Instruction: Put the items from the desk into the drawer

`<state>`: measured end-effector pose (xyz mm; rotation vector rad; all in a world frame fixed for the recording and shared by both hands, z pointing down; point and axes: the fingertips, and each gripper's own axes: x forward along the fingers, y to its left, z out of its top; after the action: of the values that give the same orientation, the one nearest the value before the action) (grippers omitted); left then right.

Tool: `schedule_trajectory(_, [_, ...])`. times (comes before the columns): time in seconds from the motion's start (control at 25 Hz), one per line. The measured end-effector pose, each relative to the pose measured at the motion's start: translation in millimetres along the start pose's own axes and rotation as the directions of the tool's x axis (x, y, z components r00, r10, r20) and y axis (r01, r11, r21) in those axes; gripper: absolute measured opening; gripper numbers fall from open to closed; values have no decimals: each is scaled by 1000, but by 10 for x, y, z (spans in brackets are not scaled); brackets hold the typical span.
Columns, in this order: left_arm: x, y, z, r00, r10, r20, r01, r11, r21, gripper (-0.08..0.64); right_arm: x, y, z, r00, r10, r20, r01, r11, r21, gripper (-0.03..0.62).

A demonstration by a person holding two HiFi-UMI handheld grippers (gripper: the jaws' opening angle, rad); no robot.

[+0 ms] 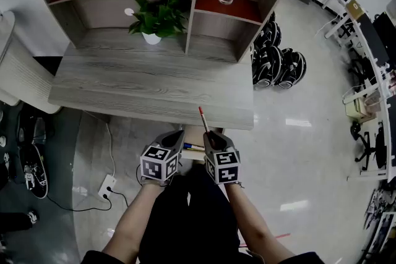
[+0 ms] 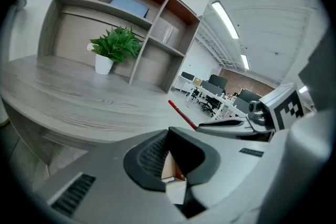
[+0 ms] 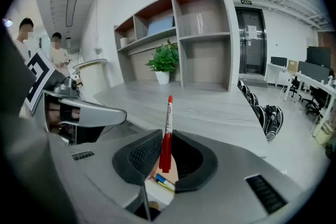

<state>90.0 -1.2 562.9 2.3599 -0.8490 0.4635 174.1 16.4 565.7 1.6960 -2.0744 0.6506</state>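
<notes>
Right fingers tight on red pen

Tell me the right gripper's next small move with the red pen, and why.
Probably lower the right gripper toward the open drawer beneath it, then release. Its jaws clamp the red pen, and the drawer, with other pens lying in it, shows directly under the jaws.
</notes>
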Motion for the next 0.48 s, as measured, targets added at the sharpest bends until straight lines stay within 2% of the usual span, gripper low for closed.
schedule_trajectory(0.48, [71,97,-408,999,-1,-44,0,1000,-25,28,-82,171,-578,996,39,-81,-41,999,-15,64])
